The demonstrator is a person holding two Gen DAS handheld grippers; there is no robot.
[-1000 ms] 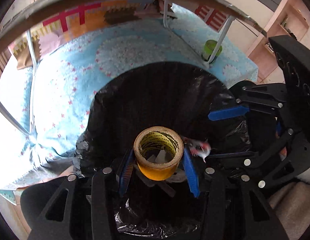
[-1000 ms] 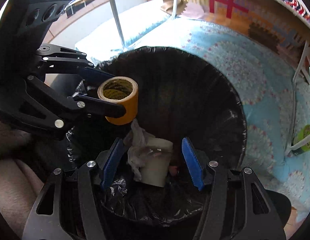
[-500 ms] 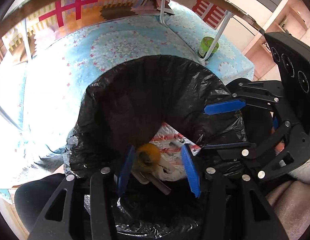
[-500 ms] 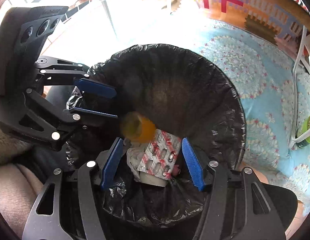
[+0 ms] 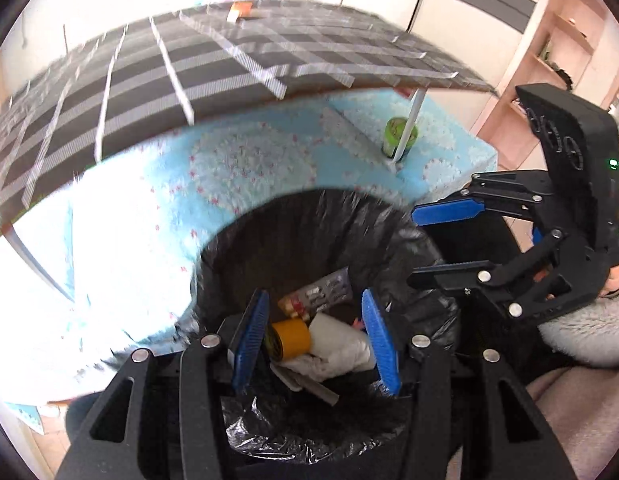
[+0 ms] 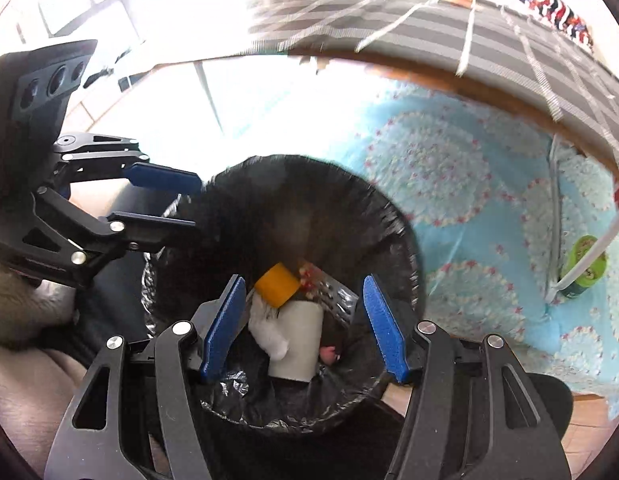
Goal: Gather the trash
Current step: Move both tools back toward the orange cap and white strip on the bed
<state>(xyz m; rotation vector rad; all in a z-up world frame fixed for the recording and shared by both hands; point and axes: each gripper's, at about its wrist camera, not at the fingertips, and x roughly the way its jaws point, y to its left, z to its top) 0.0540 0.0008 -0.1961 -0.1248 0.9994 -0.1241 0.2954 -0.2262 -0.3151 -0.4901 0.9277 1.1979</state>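
Observation:
A bin lined with a black bag stands on the floor below both grippers. Inside lie a yellow tape roll, a white paper roll, crumpled tissue and a blister pack. My left gripper is open and empty above the bin; it also shows at the left of the right wrist view. My right gripper is open and empty above the bin; it shows at the right of the left wrist view.
A table with a grey checked cloth stands beyond the bin. A blue patterned rug covers the floor. A green can stands by a white table leg. Wooden shelves are at the right.
My left gripper opened and the yellow tape roll fell into the bin. A blister pack also landed inside. Both grippers have since risen, so the table top shows.

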